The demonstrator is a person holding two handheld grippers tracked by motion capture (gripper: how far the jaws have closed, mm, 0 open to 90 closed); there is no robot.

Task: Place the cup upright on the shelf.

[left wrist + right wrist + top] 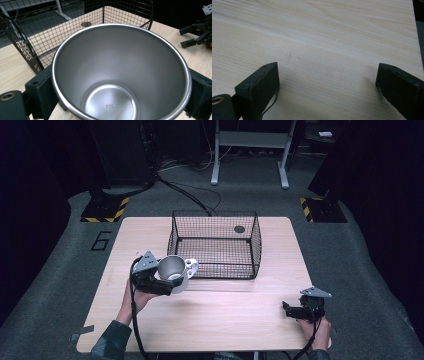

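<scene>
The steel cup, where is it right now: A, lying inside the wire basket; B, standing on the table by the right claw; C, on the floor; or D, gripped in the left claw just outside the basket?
D: the left claw has its jaws clamped on both sides of the steel cup, held beside the wire basket and not inside it, while the right claw sits open over bare table.

**What stays hidden or cut off**

In the left gripper view the steel cup [120,72] covers most of both jaws, and the bottom edge cuts its rim. The small dark round thing [239,229] behind the wire basket [215,270] is too small to identify.
</scene>
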